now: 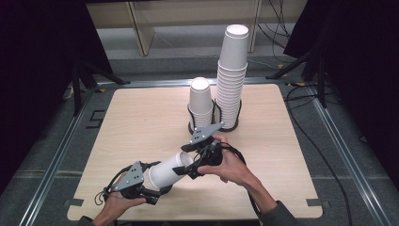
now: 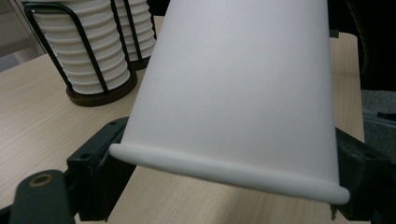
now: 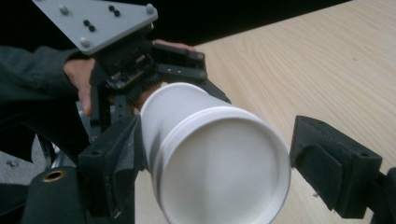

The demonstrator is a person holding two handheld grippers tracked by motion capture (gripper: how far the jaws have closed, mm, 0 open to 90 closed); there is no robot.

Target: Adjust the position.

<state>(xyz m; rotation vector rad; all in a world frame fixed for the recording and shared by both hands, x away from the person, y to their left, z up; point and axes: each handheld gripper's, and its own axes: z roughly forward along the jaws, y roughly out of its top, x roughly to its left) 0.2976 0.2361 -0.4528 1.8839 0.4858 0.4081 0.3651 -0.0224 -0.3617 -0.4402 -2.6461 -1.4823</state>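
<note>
Left gripper (image 1: 157,186) pinches a white paper cup (image 1: 170,169) near its rim, held sideways just above the wooden table (image 1: 141,122). Right gripper (image 1: 190,167) stands spread around the cup's base.

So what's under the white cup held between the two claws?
Under the white cup lies bare wooden table, nothing else. The cup hangs clear, gripped by the left claw. The table patch directly below is hidden.

The place looks like a lab or recording studio: a bare wooden table (image 1: 141,117) stands on grey carpet between metal floor rails (image 1: 343,155), with black curtains (image 1: 37,70) at both sides, loose cables (image 1: 301,127) and tripod legs (image 1: 84,80) around.
</note>
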